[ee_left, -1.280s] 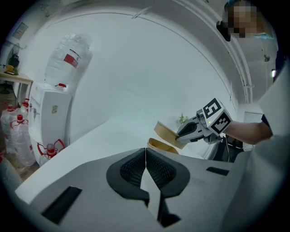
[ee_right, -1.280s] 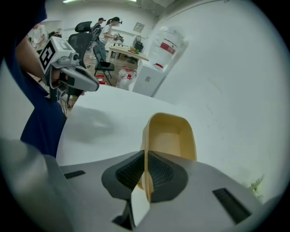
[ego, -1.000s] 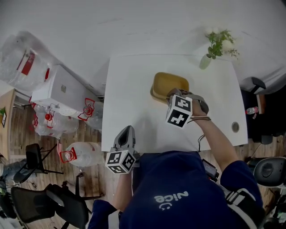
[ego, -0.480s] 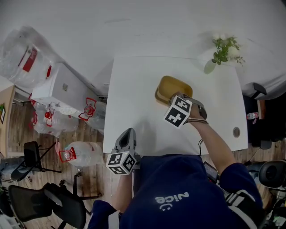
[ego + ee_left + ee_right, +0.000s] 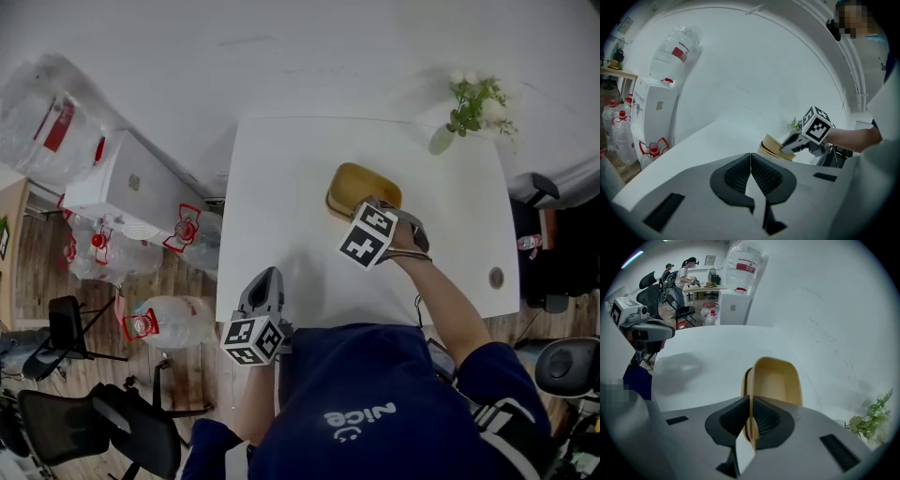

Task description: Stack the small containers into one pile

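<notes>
Pinching the near rim of the tan container [image 5: 776, 380], the right gripper [image 5: 750, 417] holds it nested over a second container [image 5: 745, 383], toward twelve o'clock of the white table's [image 5: 281, 178] middle. The left gripper [image 5: 750, 174], jaws together and empty, hovers at seven o'clock.

"nice" on navy shirt [image 5: 361, 394], upside down, bottle labels [image 5: 58, 129] seemingly unreadable

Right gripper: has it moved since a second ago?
Yes, slightly. The right gripper has swung left, away from the hole in the table, still shut on the tan container.
</notes>
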The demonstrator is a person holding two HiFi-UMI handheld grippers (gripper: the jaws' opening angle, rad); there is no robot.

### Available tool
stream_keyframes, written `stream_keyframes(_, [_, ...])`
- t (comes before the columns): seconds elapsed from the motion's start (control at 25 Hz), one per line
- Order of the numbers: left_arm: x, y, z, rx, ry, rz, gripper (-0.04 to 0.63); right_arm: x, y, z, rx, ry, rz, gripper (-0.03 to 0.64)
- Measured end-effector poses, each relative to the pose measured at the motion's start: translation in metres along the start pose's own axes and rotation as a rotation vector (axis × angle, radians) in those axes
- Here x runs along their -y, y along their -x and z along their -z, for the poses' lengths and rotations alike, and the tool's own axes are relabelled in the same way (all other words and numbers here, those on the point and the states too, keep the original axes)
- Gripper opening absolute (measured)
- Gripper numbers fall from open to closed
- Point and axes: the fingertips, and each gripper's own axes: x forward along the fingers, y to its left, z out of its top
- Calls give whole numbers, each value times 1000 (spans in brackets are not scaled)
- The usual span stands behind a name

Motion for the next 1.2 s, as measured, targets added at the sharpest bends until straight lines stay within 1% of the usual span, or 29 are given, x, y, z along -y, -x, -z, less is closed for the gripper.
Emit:
stream_keyframes(0.16, [0, -1, 1, 0, 3, 4, 20, -1, -5, 1, 1, -9, 0, 58])
stream_keyframes(0.52, [-5, 1, 4, 8, 23, -12, 20, -4, -13, 1, 7, -5, -3, 58])
stream_keyframes(0.6, [-6, 1, 4, 7, 26, -14, 20, -5, -13, 0, 16, -10, -15, 59])
stream_keyframes(0.8, [-9, 3, 6, 6, 35, -23, 20, -10, -9, -5, 83, -60, -80, 61])
stream_keyframes(0.96, [-8, 3, 5, 5, 30, -24, 20, -12, -7, -6, 132, -85, -110, 61])
stream_keyframes(1.0, [-8, 3, 5, 5, 27, -23, 20, -11, -6, -7, 146, -102, -119, 69])
stream_keyframes(1.04, [-7, 3, 4, 5, 23, -23, 20, -11, -4, -7, 163, -125, -129, 127])
stream_keyframes(1.08, [-7, 3, 3, 6, 21, -23, 20, -9, -2, -8, 183, -152, -138, 167])
stream_keyframes(1.2, [-6, 4, 2, 10, 13, -20, 20, -1, 7, -8, 276, -258, -142, 172])
